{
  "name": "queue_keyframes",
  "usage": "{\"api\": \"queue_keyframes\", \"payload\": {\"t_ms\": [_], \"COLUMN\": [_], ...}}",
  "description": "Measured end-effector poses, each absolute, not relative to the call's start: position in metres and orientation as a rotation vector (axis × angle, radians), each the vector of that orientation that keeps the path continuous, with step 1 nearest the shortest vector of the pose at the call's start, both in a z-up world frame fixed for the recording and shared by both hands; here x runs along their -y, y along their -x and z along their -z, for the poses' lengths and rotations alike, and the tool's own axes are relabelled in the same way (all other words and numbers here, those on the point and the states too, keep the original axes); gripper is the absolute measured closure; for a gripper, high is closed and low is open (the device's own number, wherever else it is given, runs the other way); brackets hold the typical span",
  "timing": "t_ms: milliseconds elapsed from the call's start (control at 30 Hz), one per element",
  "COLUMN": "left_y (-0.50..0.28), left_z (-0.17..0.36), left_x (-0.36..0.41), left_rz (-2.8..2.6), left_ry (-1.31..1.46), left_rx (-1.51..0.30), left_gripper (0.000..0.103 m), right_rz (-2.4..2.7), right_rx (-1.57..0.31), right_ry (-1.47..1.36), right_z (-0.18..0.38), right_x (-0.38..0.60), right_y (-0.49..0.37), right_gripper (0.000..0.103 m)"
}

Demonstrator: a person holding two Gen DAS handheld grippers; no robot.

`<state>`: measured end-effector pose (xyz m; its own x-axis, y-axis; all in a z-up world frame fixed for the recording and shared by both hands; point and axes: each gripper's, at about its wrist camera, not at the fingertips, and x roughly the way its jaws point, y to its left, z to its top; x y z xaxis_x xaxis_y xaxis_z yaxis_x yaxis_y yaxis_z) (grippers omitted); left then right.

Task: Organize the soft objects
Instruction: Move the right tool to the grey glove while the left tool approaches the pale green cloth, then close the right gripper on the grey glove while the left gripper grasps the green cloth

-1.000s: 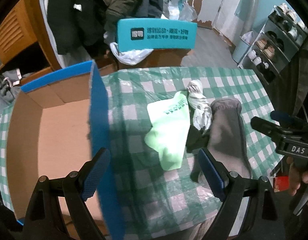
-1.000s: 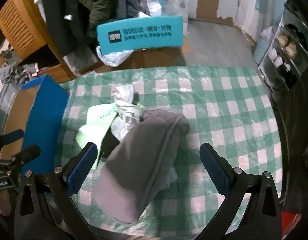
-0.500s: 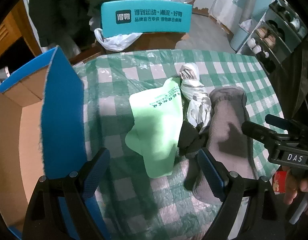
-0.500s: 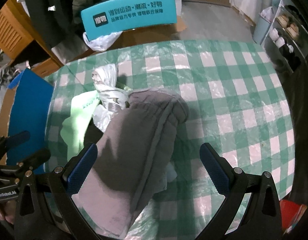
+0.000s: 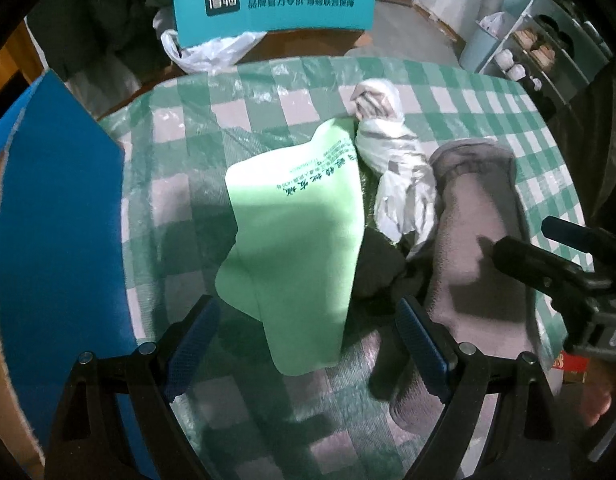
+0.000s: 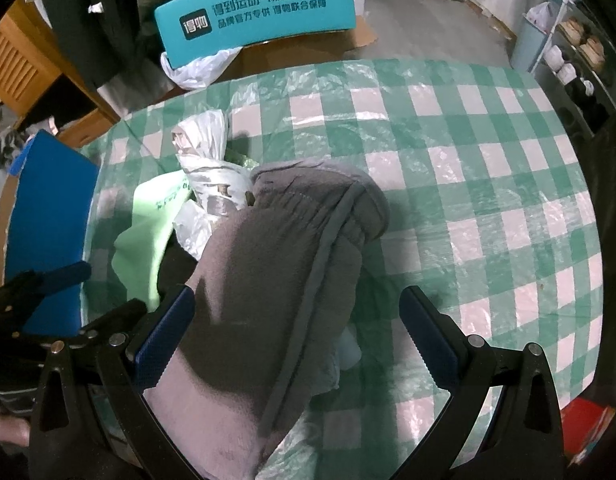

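I am holding my left gripper (image 5: 308,344) with its ridged blue pads wide apart, hovering over the thin pale-green plastic bag (image 5: 295,240) lying flat on the green-and-white checked plastic tablecloth (image 6: 488,160). My right gripper (image 6: 295,336) is likewise gaping, straddling the near end of the fuzzy grey fleece garment (image 6: 275,292) with its gathered cuff. Between them are lying a crinkled, knotted white plastic bag (image 5: 392,156) and something dark, possibly cloth (image 5: 376,268). The blue-edged cardboard box (image 5: 55,240) is standing at the far left.
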<state>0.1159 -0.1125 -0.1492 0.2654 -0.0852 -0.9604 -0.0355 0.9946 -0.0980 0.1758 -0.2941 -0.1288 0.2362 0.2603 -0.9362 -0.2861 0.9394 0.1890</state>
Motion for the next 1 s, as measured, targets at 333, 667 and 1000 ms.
{"api": "queue_keyframes", "payload": {"t_ms": [333, 667, 1000], "left_y": [-0.126, -0.126, -0.122], "left_z": [0.167, 0.167, 0.157], "left_x": [0.104, 0.103, 0.108], "left_rz": [0.053, 0.149, 0.187], "left_ry": [0.184, 0.256, 0.233], "left_rx": [-1.337, -1.305, -1.287], "left_gripper": [0.012, 0.052, 0.100], "right_rz": [-0.396, -0.432, -0.448], "right_rx": [-1.297, -1.290, -1.300], "right_ry": [0.033, 0.044, 0.025], "right_z": [0.139, 0.139, 0.136], "right_x": [0.284, 0.278, 0.281], "right_y": [-0.177, -0.179, -0.179], "right_gripper": [0.002, 0.017, 0.064]}}
